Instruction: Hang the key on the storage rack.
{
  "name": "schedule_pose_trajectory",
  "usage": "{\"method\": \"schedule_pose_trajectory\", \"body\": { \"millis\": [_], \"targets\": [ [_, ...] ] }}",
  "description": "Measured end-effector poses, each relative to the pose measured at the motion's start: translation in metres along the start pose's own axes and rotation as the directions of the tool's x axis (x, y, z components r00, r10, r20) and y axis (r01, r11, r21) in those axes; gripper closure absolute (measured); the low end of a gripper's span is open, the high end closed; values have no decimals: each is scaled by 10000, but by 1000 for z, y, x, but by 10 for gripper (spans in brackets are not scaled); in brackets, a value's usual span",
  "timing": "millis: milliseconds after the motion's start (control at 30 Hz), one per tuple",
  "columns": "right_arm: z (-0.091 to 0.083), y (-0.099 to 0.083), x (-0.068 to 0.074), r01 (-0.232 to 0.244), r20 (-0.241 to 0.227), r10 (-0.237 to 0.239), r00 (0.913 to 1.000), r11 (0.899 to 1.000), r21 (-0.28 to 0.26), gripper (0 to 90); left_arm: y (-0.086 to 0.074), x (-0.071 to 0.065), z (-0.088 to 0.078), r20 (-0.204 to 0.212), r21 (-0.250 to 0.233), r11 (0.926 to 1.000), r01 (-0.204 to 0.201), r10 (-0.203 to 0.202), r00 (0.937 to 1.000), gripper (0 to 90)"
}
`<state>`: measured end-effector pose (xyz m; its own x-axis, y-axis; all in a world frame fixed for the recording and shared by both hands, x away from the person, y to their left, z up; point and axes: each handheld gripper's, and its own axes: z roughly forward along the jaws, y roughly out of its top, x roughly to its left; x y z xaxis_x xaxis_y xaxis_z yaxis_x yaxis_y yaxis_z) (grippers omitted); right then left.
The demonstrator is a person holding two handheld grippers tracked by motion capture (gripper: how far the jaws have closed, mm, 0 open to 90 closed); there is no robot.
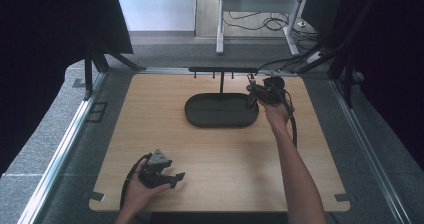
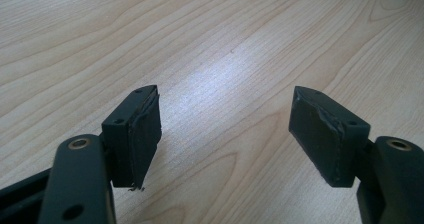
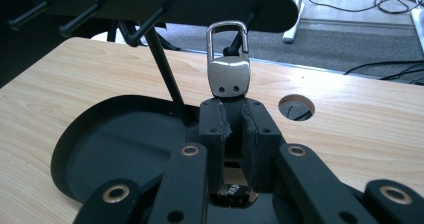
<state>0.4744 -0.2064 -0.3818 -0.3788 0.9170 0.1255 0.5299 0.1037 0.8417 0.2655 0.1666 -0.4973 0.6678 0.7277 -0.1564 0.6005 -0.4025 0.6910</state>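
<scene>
On the wooden table (image 1: 150, 134) my black tray (image 1: 200, 115) sits at about twelve o'clock with its hook rack (image 3: 150, 6) standing over it, and my right gripper (image 3: 234, 119) holds a silver clasp (image 3: 228, 64) clamped upright just at the rightmost hook (image 3: 234, 46). To hang it well, I judge I should keep the loop square to that hook, ease it over the tip, and let go only once it sits. My left gripper (image 2: 225, 129) rests at seven o'clock, jaws wide apart and empty.

Silver keyring clasp (image 3: 229, 69) upright, loop on top; at rack's (image 3: 165, 5) end peg.
</scene>
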Motion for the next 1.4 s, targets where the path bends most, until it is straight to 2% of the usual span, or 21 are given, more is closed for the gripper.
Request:
{"method": "schedule_pose_trajectory", "body": {
  "millis": [333, 600, 700, 767, 933, 1167, 1400],
  "targets": [
    [13, -8, -4, 27, 214, -30, 9998, 9999, 157, 797, 0, 0, 1, 11, 13, 10000, 9, -9, 10000, 296],
    [20, -11, -2, 77, 104, -80, 9999, 9996, 278, 785, 0, 0, 2, 26, 52, 10000, 6, -6, 10000, 296],
    [18, -11, -1, 68, -115, -66, 9999, 9997, 228, 689, 0, 0, 2, 32, 60, 10000, 2, -2, 10000, 296],
    [15, -11, 2, 270, -43, -269, 9996, 9995, 188, 670, -1, 0, 2, 34, 55, 10000, -2, 2, 10000, 296],
    [2, -11, 8, 425, -149, -427, 9990, 9990, -123, 597, -1, -1, 3, 22, 71, 10000, -3, 2, 10000, 296],
    [-21, -20, 13, 556, -813, -562, 9951, 9984, -90, 545, -1, -1, 4, 19, 122, 9999, -26, 26, 10000, 296],
    [-44, -45, 21, 991, -1362, -1001, 9856, 9950, -137, 523, 0, -2, 5, -28, 117, 9999, -30, 30, 10000, 296]
  ]
}}
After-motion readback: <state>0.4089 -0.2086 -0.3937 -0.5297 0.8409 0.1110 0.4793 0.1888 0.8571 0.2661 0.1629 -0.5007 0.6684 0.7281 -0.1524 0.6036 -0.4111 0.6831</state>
